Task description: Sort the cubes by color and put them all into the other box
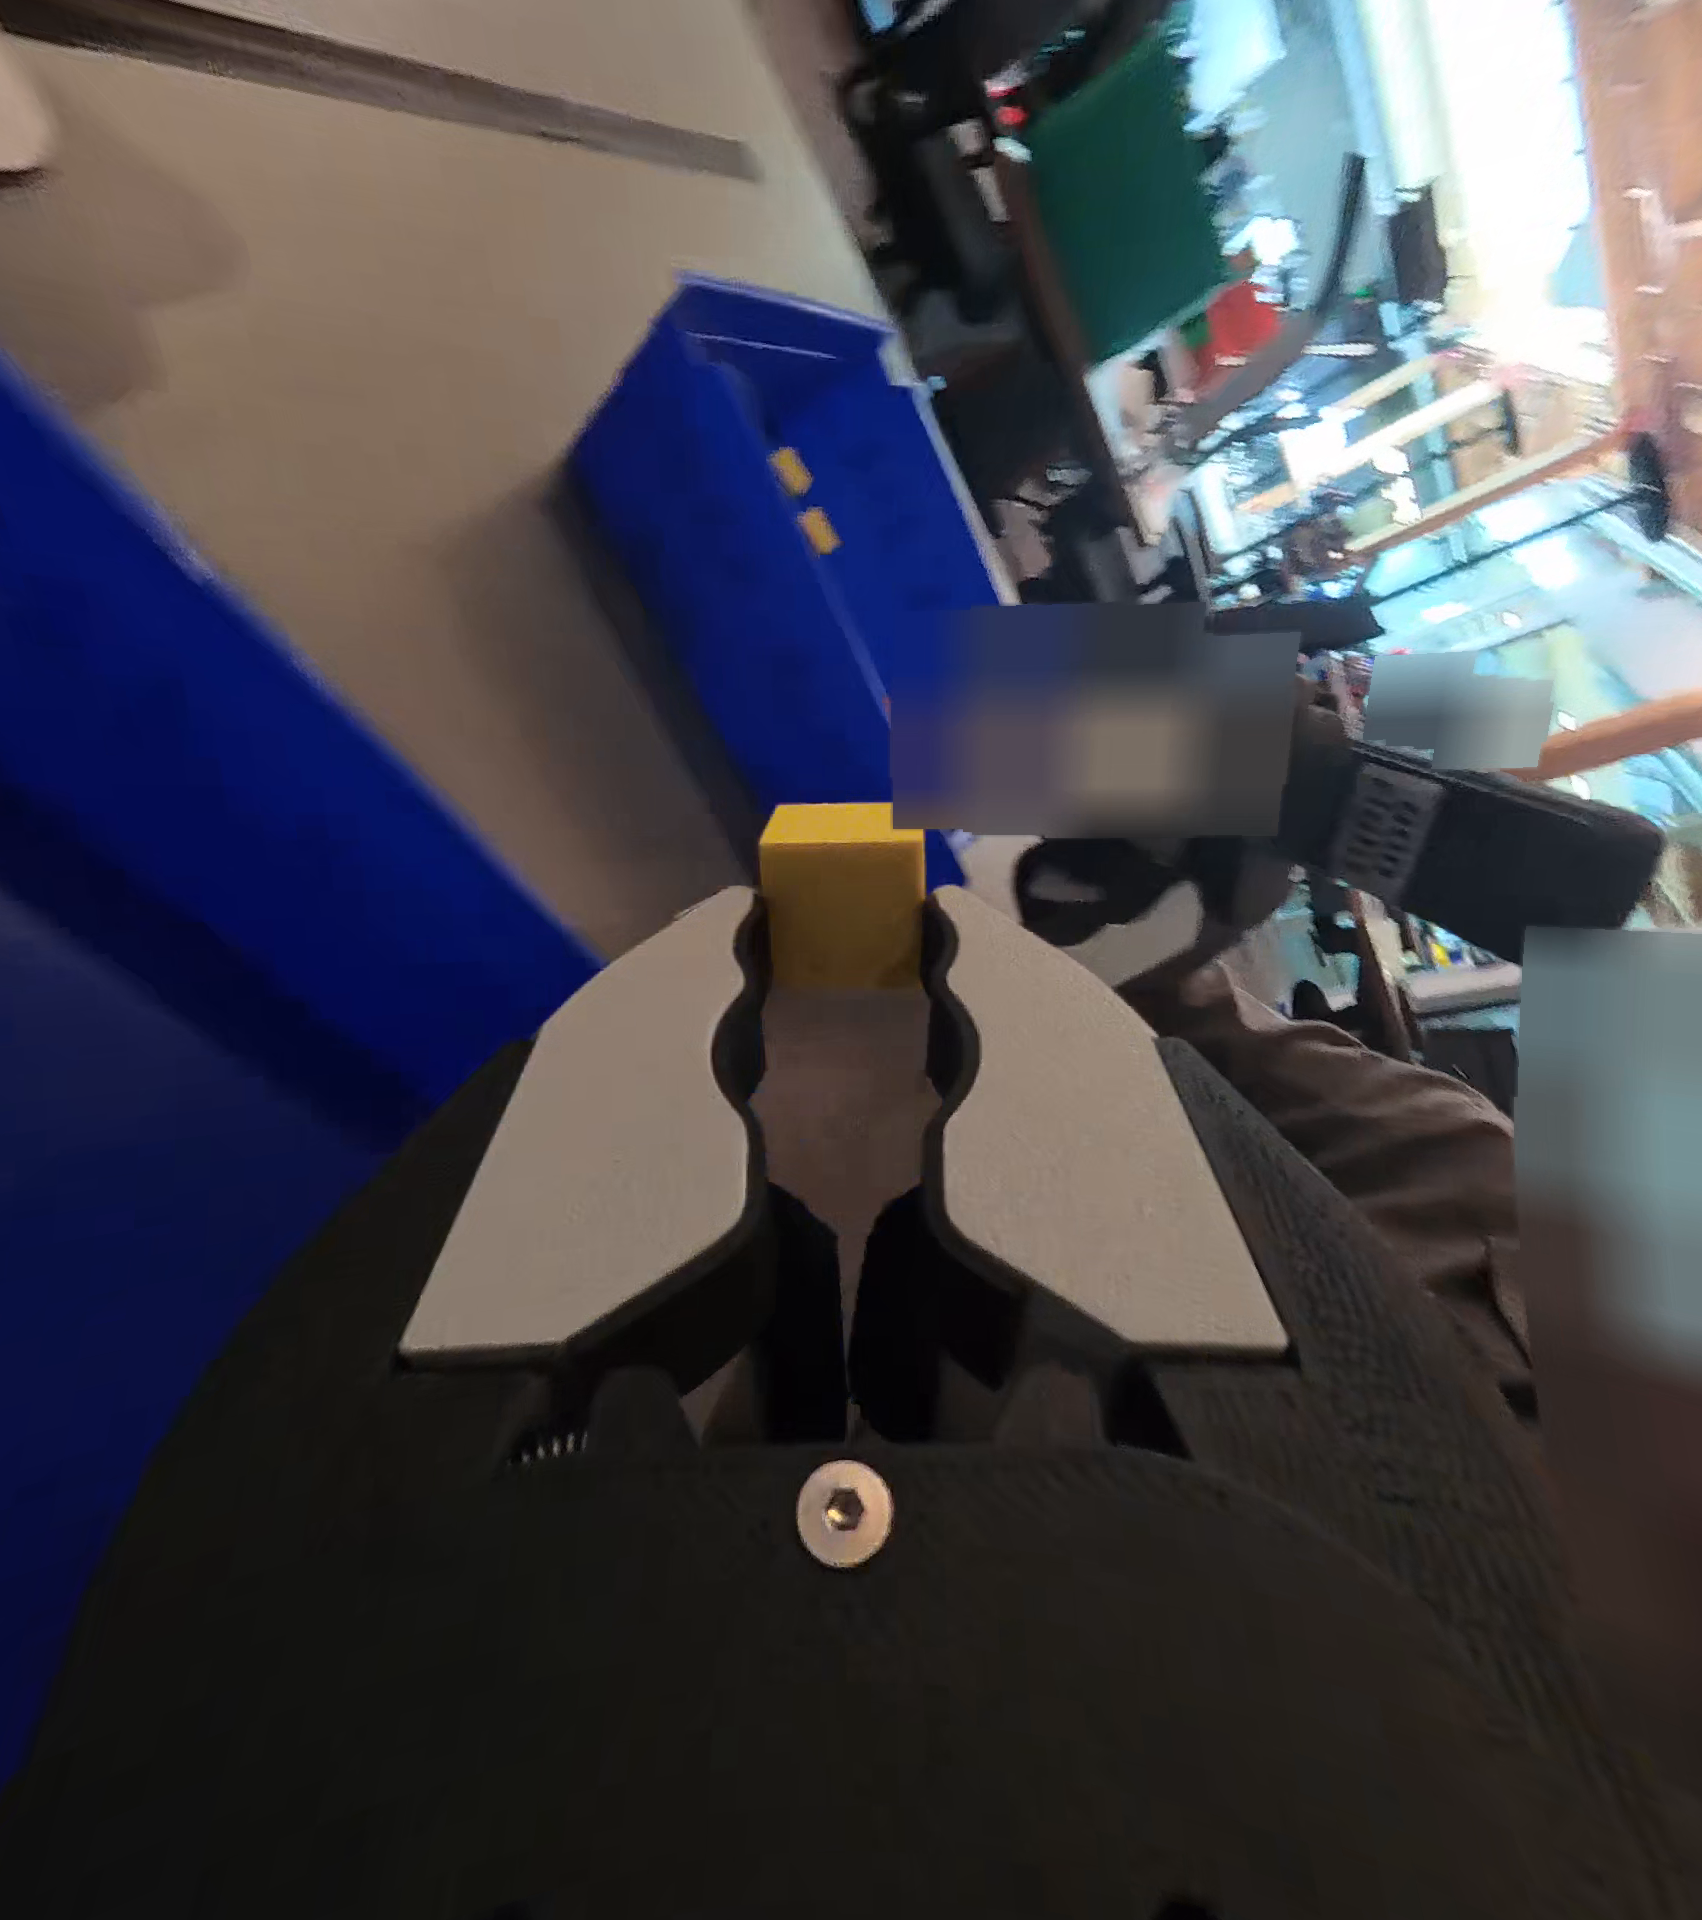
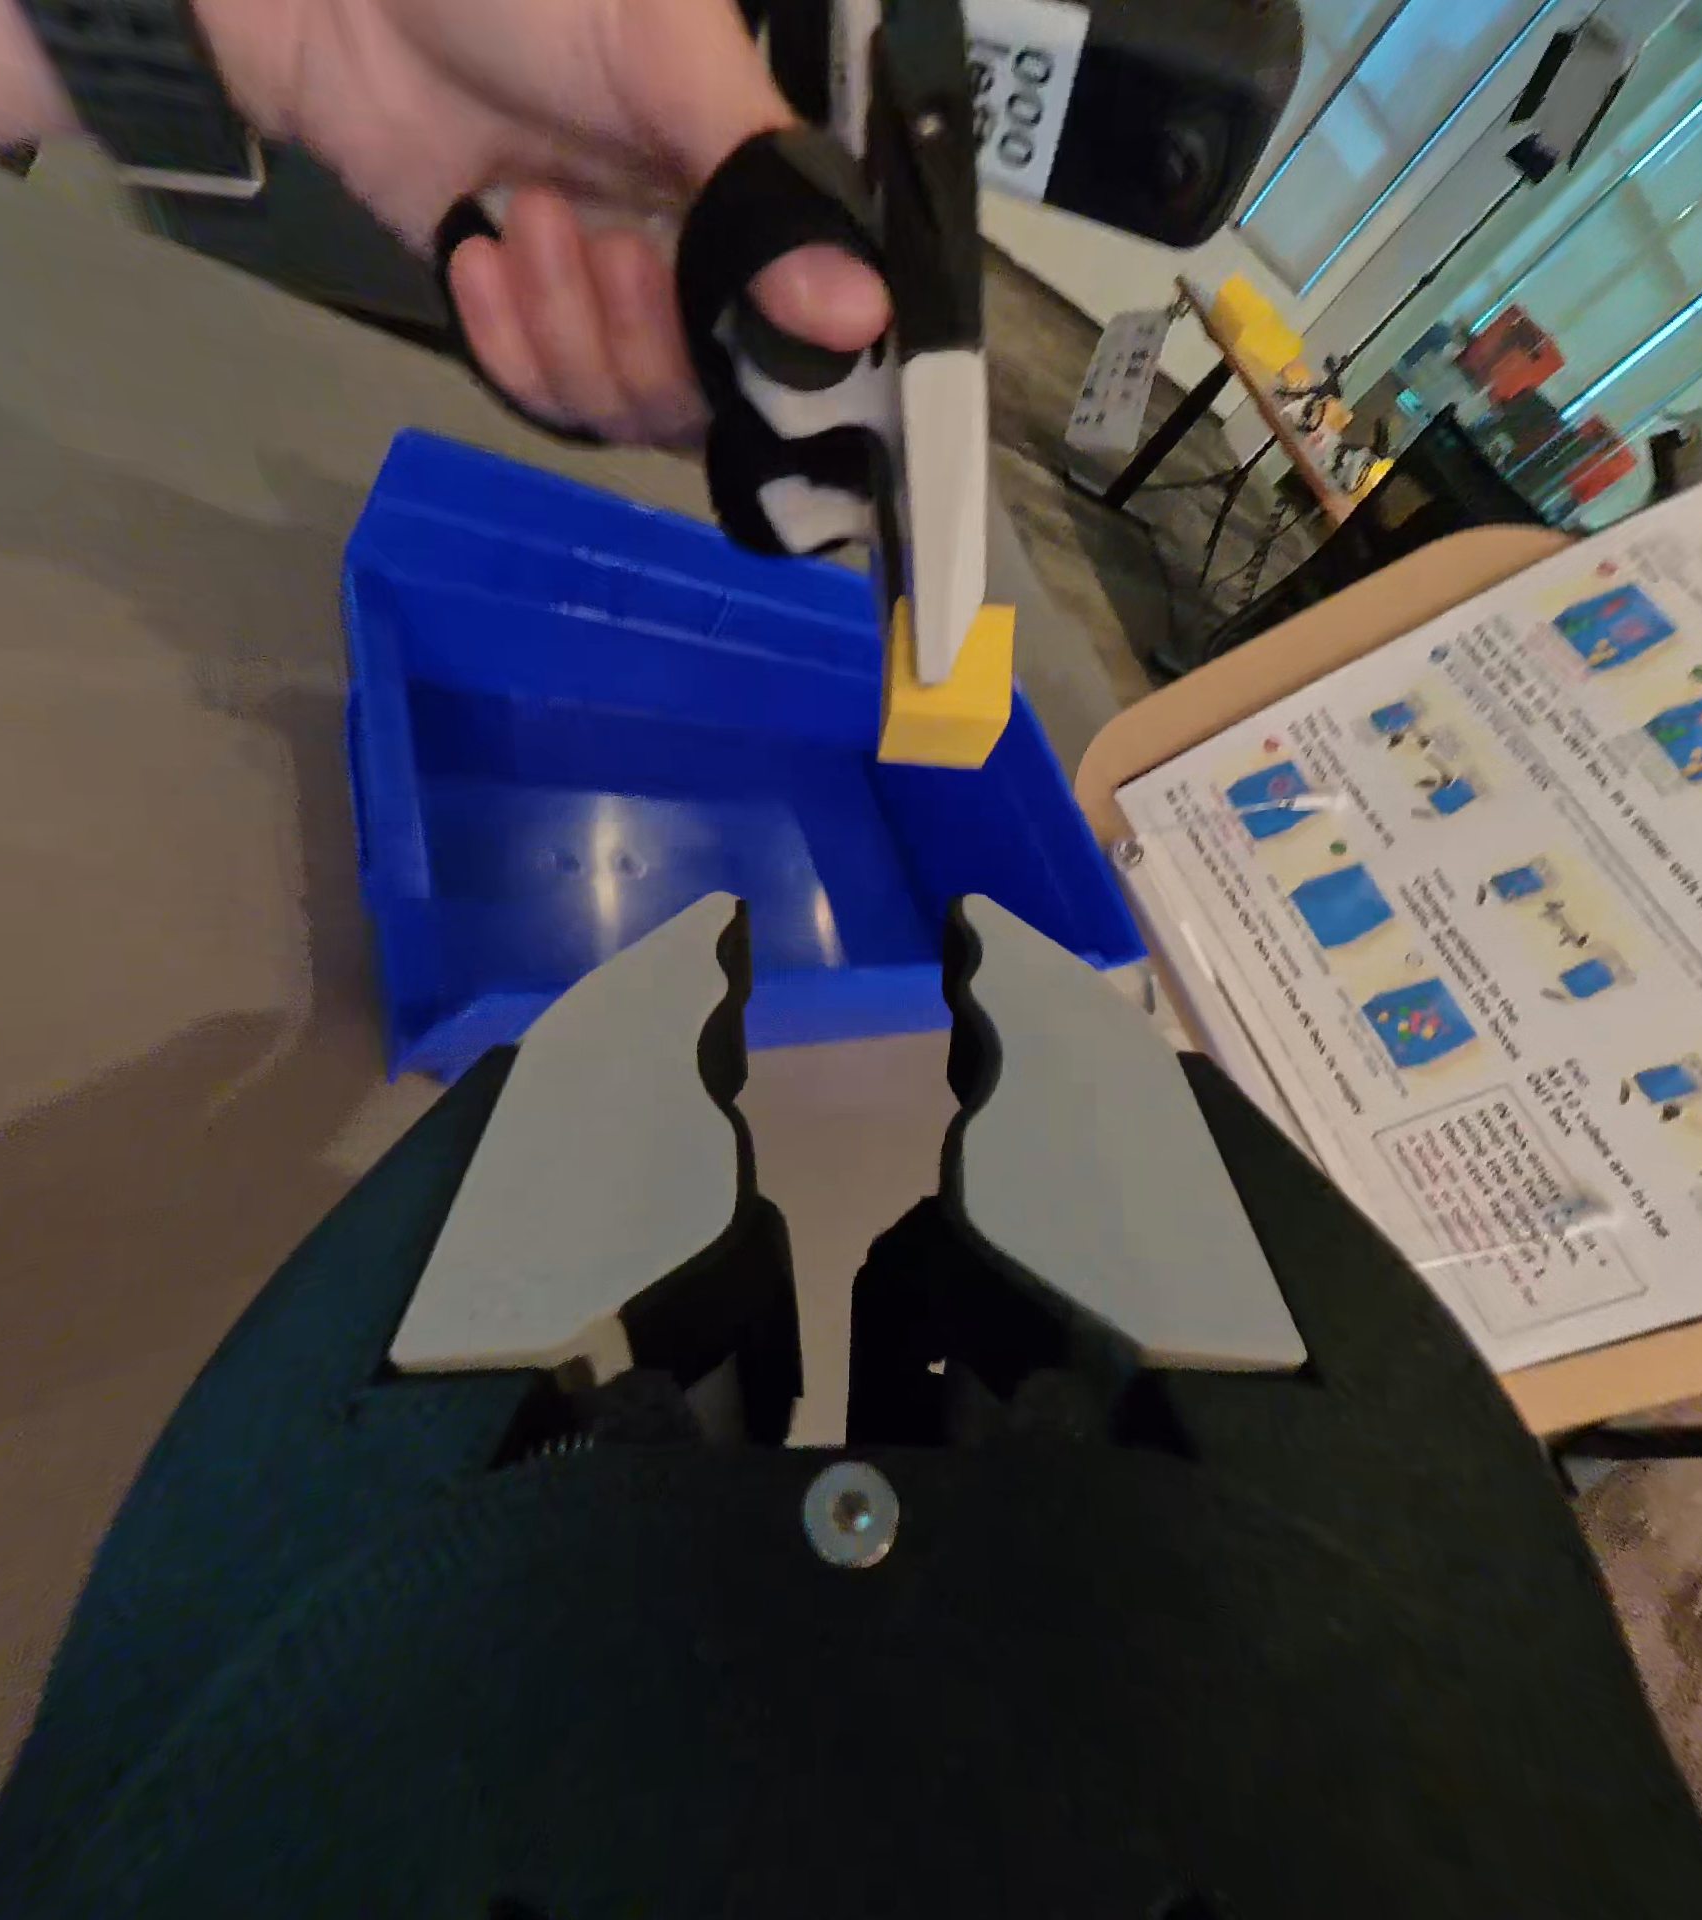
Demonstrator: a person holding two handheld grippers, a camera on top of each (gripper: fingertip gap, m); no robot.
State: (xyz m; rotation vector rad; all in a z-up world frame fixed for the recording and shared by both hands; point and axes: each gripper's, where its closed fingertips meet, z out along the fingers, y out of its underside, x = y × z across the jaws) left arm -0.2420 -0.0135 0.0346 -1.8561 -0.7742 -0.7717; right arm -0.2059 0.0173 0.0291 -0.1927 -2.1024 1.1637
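Left gripper (image 1: 842,935): fingers clamped on a small yellow plastic cube (image 1: 842,899), held above the right rim of an empty blue plastic bin (image 2: 390,831).
Right gripper (image 2: 842,935): fingers parted, holding nothing.
Risk: the tip-only hold looks shallow; the cube could slip.
Far bin (image 1: 722,540): holds two yellow pieces.

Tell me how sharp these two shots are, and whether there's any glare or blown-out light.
Left wrist view: the left tongs and yellow cube are crisp, the blue bins are motion-smeared, the windows at top right are blown out. Right wrist view: the right tongs are sharp, the hand is blurred, and glare streaks show on the empty blue bin's floor.
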